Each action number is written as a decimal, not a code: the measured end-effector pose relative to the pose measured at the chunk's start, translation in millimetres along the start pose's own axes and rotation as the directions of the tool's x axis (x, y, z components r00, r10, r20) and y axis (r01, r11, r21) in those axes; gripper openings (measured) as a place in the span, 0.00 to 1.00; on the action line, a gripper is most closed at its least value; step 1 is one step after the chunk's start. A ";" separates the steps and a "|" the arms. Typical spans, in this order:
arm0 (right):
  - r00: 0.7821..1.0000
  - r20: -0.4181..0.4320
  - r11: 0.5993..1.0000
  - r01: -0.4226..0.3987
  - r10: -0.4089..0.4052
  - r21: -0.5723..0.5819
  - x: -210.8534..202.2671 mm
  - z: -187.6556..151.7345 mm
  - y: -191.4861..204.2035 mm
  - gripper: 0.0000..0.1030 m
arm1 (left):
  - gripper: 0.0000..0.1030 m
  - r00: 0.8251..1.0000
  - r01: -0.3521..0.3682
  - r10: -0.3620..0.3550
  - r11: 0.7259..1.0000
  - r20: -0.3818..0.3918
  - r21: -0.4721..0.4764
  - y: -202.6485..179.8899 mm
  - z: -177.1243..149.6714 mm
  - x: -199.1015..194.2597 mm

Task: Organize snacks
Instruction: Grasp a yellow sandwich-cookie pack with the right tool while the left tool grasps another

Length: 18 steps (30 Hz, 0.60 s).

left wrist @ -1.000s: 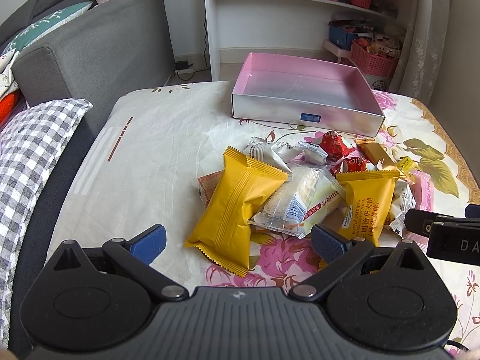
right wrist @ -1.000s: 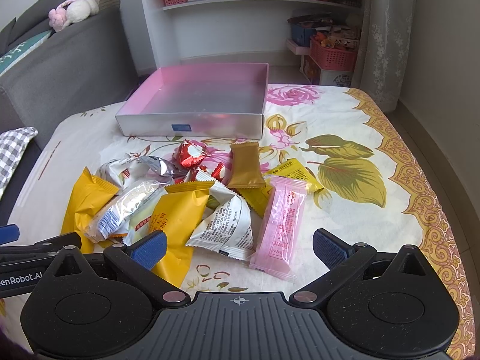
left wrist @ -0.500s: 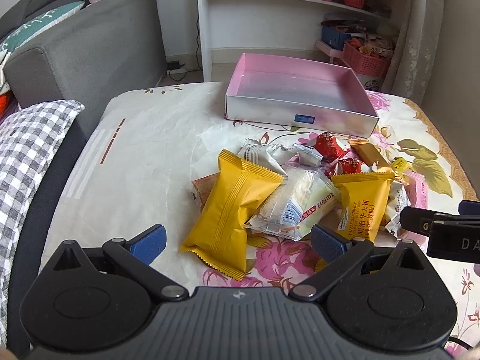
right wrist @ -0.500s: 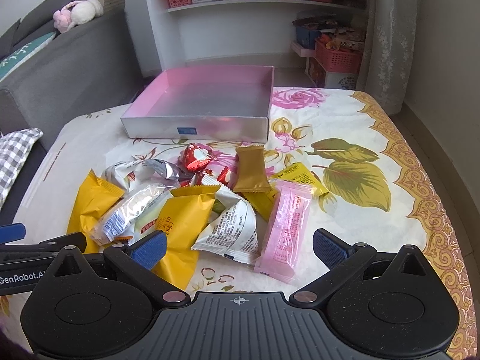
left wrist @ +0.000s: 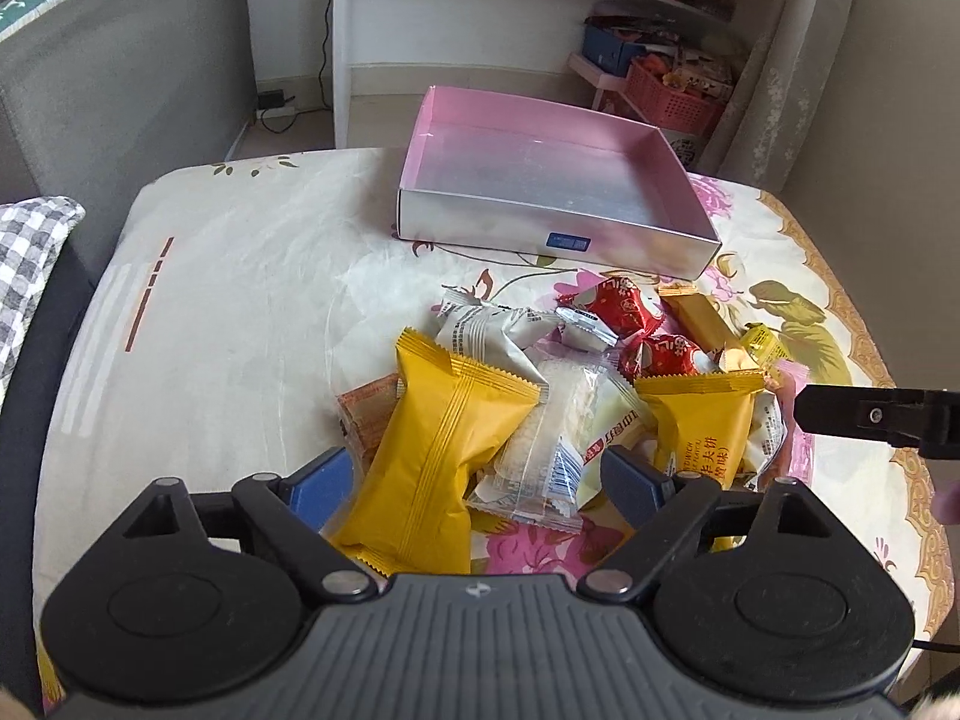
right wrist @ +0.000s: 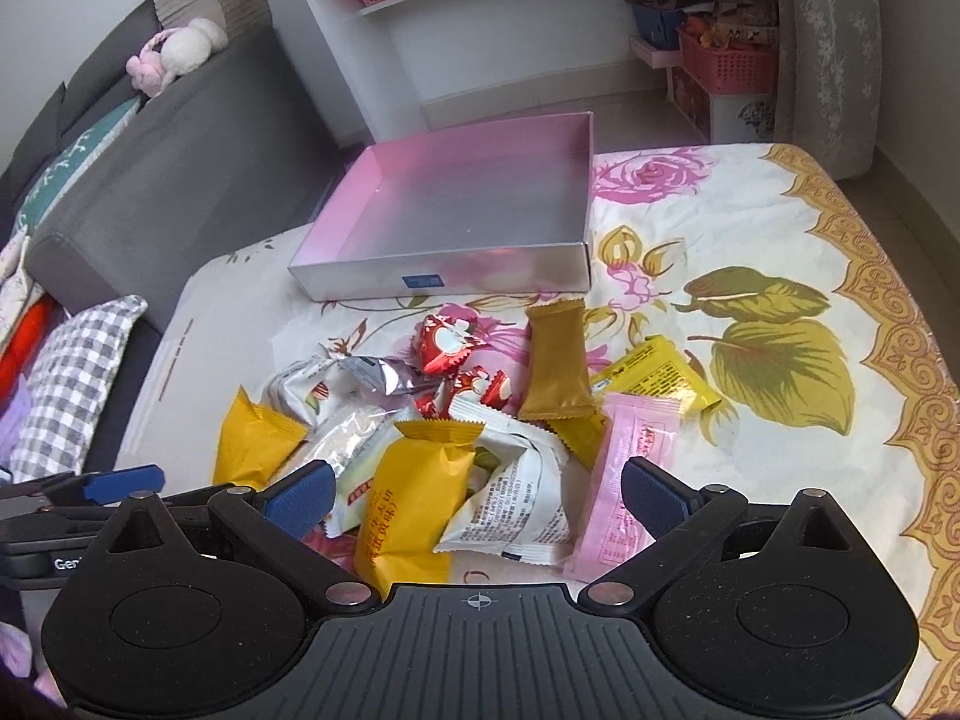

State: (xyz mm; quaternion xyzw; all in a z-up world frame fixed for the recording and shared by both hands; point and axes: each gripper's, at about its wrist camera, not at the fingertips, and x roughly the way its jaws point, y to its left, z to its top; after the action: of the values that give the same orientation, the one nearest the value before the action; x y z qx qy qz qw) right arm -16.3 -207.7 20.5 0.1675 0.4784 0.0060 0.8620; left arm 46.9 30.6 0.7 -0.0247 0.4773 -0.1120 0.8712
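Observation:
A pile of wrapped snacks lies on the floral cloth. My left gripper [left wrist: 477, 480] is open, its fingers either side of a large yellow packet [left wrist: 441, 450] and a clear white packet [left wrist: 552, 438]. My right gripper [right wrist: 474, 492] is open above a second yellow packet [right wrist: 414, 501], a white packet [right wrist: 513, 504] and a pink packet [right wrist: 624, 474]. Red candies [right wrist: 447, 342], a gold bar [right wrist: 555, 369] and a small yellow sachet [right wrist: 657, 378] lie beyond. An empty pink box [left wrist: 540, 180] stands at the far side, also in the right wrist view [right wrist: 468, 204].
The table [left wrist: 240, 300] has a cream floral cloth with a gold border on the right [right wrist: 888, 330]. A grey sofa [left wrist: 120, 90] and a checked cushion [right wrist: 66, 384] are on the left. White shelves [left wrist: 480, 30] and red baskets [left wrist: 672, 96] stand behind.
Both grippers have moved forward and down toward the snack pile. The left fingers now straddle the large yellow packet; both stay open.

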 end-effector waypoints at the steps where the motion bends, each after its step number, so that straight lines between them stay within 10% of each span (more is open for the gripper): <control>1: 0.999 -0.006 0.999 -0.038 0.038 0.024 1.6 -1.1 -2.4 0.96 | 0.80 1.000 0.024 -0.024 1.000 0.006 0.002 4.3 -0.8 2.1; 7: 0.971 -0.058 0.968 -0.223 0.230 0.112 16.0 -7.8 -4.1 0.84 | 0.57 0.985 0.172 -0.172 0.985 0.015 -0.001 22.9 -8.0 9.4; 18: 0.977 -0.111 0.983 -0.174 0.180 0.062 37.8 -14.2 14.2 0.59 | 0.47 0.980 0.198 -0.197 0.977 -0.024 0.078 33.3 -16.7 16.3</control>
State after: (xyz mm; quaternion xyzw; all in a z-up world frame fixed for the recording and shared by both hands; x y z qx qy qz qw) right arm -5.4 -183.9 -13.3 0.2311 0.5109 0.0803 0.8241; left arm 47.2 60.5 -26.9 -0.0363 0.4747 -0.2170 0.8522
